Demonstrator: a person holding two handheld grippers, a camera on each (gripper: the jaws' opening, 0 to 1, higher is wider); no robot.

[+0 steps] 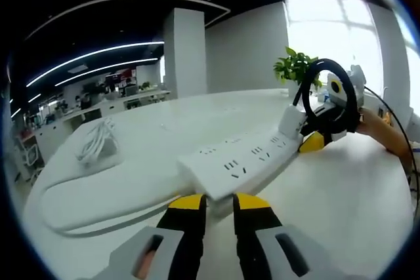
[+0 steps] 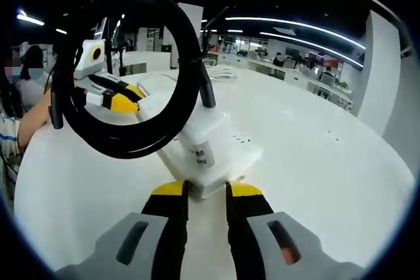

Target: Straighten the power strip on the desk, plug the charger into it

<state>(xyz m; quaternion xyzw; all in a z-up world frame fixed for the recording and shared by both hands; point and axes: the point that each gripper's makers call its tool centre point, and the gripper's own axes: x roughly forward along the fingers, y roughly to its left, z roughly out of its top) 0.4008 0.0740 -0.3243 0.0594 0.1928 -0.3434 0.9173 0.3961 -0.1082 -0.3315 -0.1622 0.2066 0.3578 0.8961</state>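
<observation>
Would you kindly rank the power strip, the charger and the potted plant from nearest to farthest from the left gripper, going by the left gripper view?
1. Power strip: its near end sits at the left gripper tips.
2. Charger: on the strip's far end, to the right.
3. Potted plant: behind the charger, near the window.

White things on a white desk, with black and yellow.

The long plastic power strip (image 1: 246, 159), the block charger (image 2: 203, 137) and the desk (image 1: 341, 195) are white; the looped cable (image 2: 131, 70) is black; the fingertips (image 1: 187, 202) are yellow.
</observation>
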